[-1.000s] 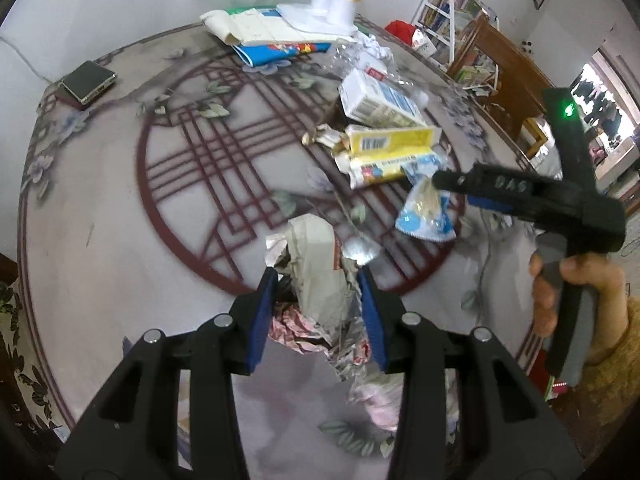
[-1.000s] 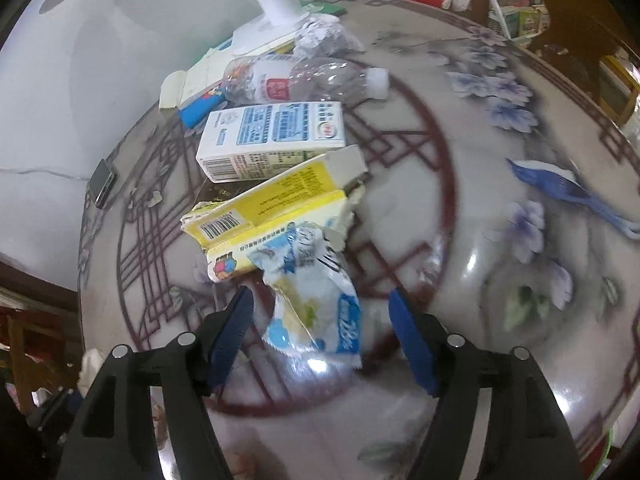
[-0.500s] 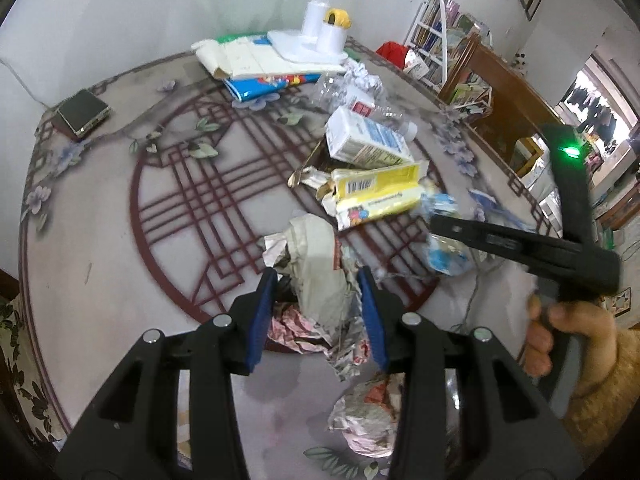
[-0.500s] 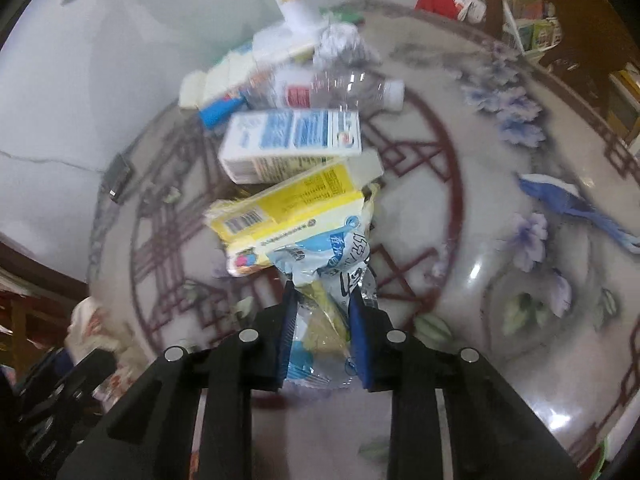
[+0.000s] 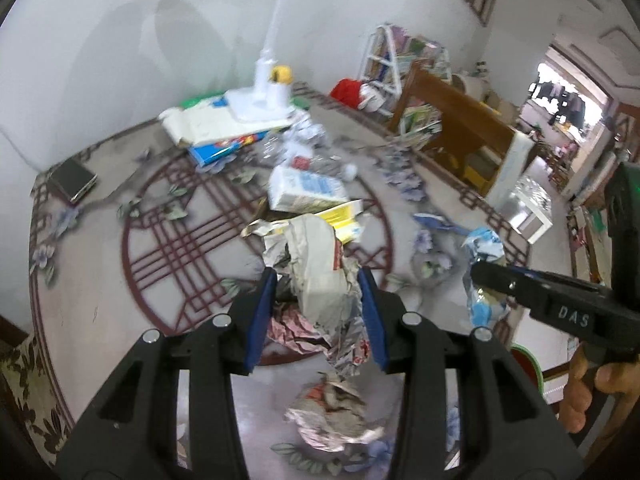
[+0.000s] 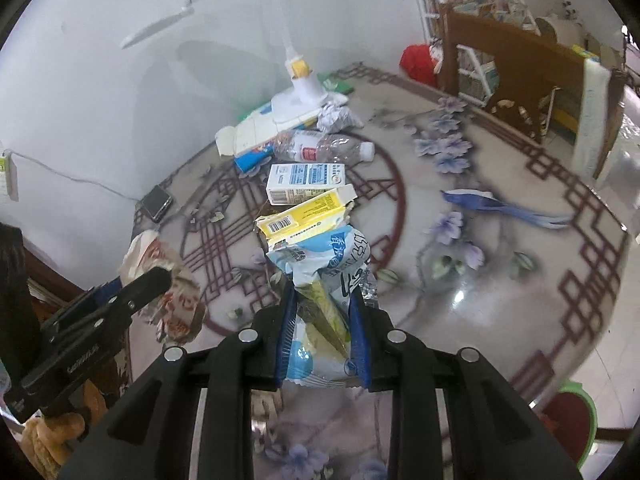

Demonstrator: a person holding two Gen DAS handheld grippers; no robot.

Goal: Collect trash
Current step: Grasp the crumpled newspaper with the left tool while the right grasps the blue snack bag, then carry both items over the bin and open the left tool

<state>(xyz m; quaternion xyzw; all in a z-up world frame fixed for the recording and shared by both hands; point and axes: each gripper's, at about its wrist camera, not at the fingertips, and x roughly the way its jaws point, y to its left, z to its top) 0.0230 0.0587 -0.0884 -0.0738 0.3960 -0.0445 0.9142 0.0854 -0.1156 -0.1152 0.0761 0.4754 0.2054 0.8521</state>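
Left gripper (image 5: pixel 318 280) clenches a crumpled wrapper (image 5: pixel 320 276) — right gripper (image 6: pixel 323 312) clenches a blue snack bag (image 6: pixel 324 276).

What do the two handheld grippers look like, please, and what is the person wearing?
Both the left gripper and right gripper are black plastic with blue finger pads and silver screws. The right one bears white "DAS" lettering and a green light. A brownish knit sleeve shows.

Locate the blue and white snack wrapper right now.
The blue and white snack wrapper is clamped in the right gripper, lifted just in front of the yellow box.
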